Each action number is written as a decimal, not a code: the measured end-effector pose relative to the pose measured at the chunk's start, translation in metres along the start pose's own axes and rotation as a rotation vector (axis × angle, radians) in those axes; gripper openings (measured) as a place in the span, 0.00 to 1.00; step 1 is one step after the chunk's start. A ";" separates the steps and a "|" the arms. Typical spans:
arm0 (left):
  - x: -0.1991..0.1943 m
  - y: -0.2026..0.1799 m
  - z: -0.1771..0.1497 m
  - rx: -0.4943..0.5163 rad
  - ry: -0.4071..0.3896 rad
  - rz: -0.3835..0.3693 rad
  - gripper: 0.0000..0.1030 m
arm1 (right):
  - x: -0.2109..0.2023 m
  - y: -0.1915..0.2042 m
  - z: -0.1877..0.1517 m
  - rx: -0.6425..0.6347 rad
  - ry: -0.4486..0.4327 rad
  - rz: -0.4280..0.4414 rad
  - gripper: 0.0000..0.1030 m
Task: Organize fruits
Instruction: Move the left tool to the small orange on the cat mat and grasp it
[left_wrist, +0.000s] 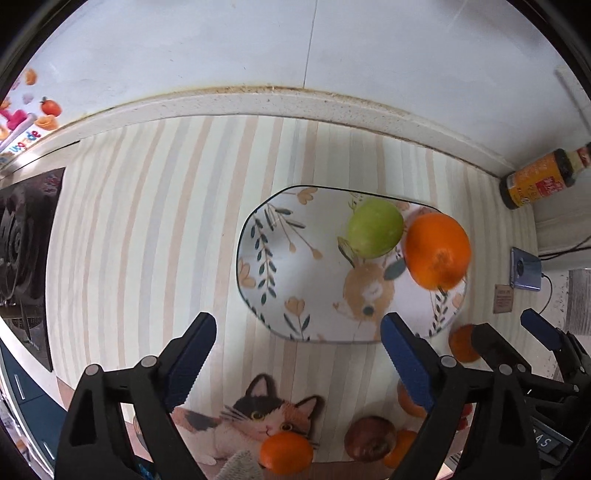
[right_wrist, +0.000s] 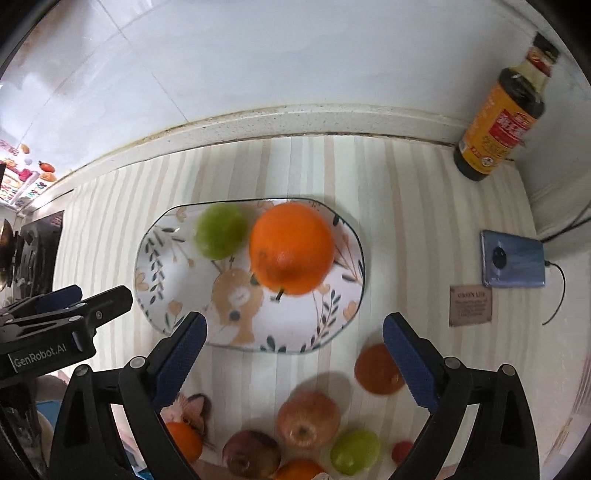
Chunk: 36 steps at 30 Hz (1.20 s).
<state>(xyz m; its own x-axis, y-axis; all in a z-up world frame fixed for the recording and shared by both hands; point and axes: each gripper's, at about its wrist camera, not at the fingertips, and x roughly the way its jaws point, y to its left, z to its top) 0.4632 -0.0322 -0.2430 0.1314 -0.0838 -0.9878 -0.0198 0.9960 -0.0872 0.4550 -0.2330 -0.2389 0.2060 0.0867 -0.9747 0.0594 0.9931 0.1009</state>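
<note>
readable: "genrobot.ai" on the left gripper (right_wrist: 127, 295) body, white on black, seen from the right wrist view. small brown card (right_wrist: 471, 305) near the counter's right edge, print too small to read. sauce bottle (right_wrist: 498, 114) in the far right corner, orange-yellow label with a red panel, characters not legible.

plate (right_wrist: 170, 317): oval, glossy ceramic, dark rim, leaf and deer print, long axis running left to right, middle of the striped mat (right_wrist: 369, 177). on its right half: large orange (right_wrist: 291, 247), round, dimpled skin, navel end facing the near edge; touching or just beside it on the left, green apple (right_wrist: 221, 232), smooth, blurred.

off the plate, toward the counter's near edge: small orange (right_wrist: 375, 369), red apple (right_wrist: 308, 419), dark red apple (right_wrist: 251, 456), green fruit (right_wrist: 354, 452), another small orange (left_wrist: 286, 452) on the cat picture (left_wrist: 255, 410).

left gripper: jaws wide, nothing between the ribbed blue pads (left_wrist: 190, 363), hovering over the near left of the plate.
right gripper (right_wrist: 295, 354): jaws wide, nothing held, above the plate's near rim.

blue phone (right_wrist: 511, 260) flat near the right edge, cable attached.
</note>
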 end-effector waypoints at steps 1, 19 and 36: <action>-0.006 -0.001 -0.005 0.005 -0.013 0.000 0.88 | -0.009 0.000 -0.007 0.004 -0.015 -0.005 0.96; -0.099 -0.005 -0.097 0.121 -0.211 -0.030 0.88 | -0.126 0.018 -0.108 0.030 -0.177 -0.013 0.96; -0.112 0.003 -0.140 0.118 -0.218 -0.057 0.93 | -0.155 0.014 -0.153 0.087 -0.209 0.064 0.96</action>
<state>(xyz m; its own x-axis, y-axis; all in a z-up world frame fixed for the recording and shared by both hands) 0.3100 -0.0241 -0.1508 0.3404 -0.1438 -0.9292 0.1081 0.9877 -0.1132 0.2744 -0.2203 -0.1169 0.4097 0.1220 -0.9041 0.1215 0.9749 0.1866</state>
